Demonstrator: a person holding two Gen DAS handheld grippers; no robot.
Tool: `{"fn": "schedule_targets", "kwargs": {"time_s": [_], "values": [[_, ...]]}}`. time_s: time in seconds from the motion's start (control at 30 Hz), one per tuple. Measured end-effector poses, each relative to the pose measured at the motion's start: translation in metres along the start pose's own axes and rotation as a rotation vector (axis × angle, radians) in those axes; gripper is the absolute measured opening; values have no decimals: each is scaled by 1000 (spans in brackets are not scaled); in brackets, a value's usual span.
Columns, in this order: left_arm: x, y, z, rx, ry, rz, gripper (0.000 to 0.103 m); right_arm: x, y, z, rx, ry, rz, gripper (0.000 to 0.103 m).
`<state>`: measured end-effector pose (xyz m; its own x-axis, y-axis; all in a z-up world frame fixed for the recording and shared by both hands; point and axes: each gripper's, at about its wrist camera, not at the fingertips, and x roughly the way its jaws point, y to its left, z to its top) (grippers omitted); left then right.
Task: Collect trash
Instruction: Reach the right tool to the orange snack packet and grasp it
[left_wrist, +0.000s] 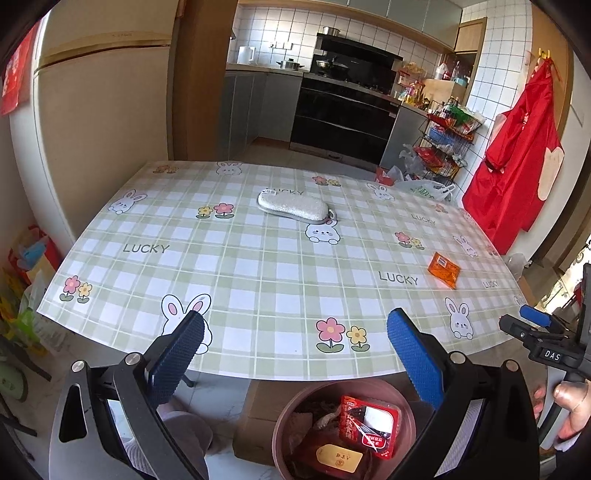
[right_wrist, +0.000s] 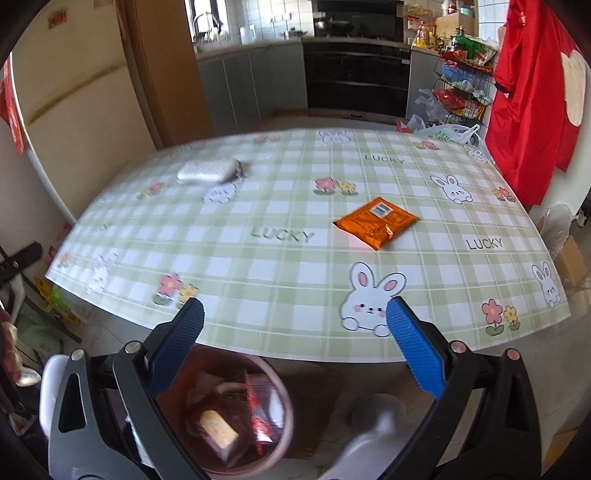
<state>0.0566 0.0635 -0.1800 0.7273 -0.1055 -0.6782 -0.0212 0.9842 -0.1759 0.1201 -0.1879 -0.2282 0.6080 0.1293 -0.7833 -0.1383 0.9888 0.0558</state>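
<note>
Fingers on my left gripper (left_wrist: 295, 332) and right gripper (right_wrist: 294, 320) are spread wide, nothing held. Flat orange foil snack packet (right_wrist: 376, 221) lies on the checked tablecloth (right_wrist: 258, 266); round pinkish trash bin (left_wrist: 282, 417) is half hidden beneath, contents blurry.

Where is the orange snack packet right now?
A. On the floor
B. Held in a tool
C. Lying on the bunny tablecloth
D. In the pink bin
C: the orange snack packet lies flat on the bunny tablecloth, while both tools are open and empty and the pink bin sits below the table edge.
</note>
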Motion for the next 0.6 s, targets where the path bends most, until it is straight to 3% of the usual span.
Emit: {"fn": "schedule_targets", "kwargs": {"time_s": [0.27,0.37,0.5,0.6], "values": [[41,1,10,2,49,15,97,65,-49,30,-94,113,-24,97],[56,1,14,-6,60,16,97,89,-79,43,31,145,12,97],[78,-1,19,-6,70,24,97,115,-102,52,193,110,41,97],[92,-7,22,25,69,53,97,137,-110,58,267,110,14,96]]}}
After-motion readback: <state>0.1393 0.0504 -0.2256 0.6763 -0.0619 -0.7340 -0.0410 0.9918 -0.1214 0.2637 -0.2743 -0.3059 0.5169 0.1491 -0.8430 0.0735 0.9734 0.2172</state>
